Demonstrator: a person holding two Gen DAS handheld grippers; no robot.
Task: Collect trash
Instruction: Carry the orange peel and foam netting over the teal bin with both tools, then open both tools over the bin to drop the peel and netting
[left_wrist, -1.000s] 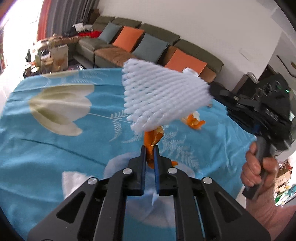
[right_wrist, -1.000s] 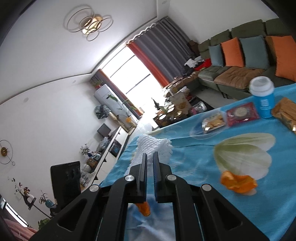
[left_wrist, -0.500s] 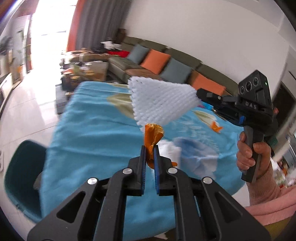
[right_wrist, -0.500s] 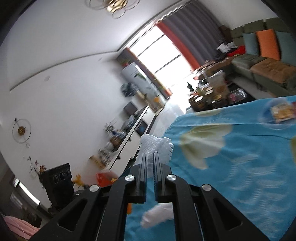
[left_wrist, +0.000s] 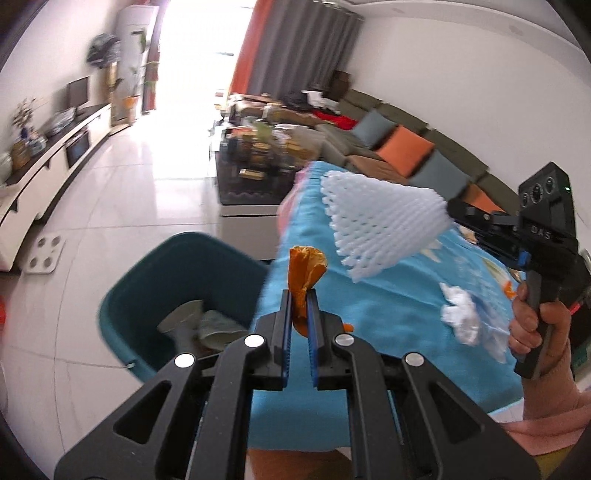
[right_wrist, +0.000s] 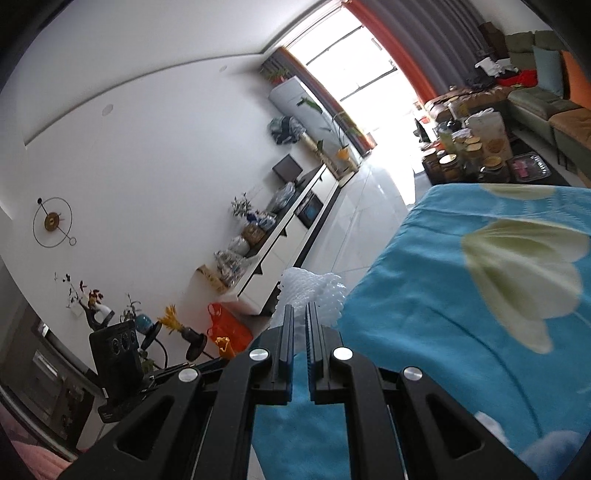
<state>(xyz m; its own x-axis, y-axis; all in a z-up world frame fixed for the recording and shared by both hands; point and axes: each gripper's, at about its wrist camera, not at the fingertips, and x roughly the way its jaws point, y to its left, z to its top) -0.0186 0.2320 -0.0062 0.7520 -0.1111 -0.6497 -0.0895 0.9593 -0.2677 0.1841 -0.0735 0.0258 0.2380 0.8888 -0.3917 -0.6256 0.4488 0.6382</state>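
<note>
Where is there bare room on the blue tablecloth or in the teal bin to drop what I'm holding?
The teal bin has open room along its near and left walls; paper scraps crowd its table side. On the blue tablecloth, the stretch between the bin-side edge and the crumpled tissue is bare. Past the tissue, near the orange peel bits, it is crowded.

Left wrist camera, mounted behind the left gripper (left_wrist: 299, 306), looks steeply down past the corner of the table (left_wrist: 388, 306) in its blue cloth toward a teal bin (left_wrist: 147, 295) on the floor, window beyond. Right wrist camera, rolled sideways behind the right gripper (right_wrist: 300, 317), faces nearly level along the table's long edge toward the same window. Both close views share the white foam net (left_wrist: 380, 221), the table's corner and the TV cabinet (right_wrist: 288, 236); each catches the other gripper
</note>
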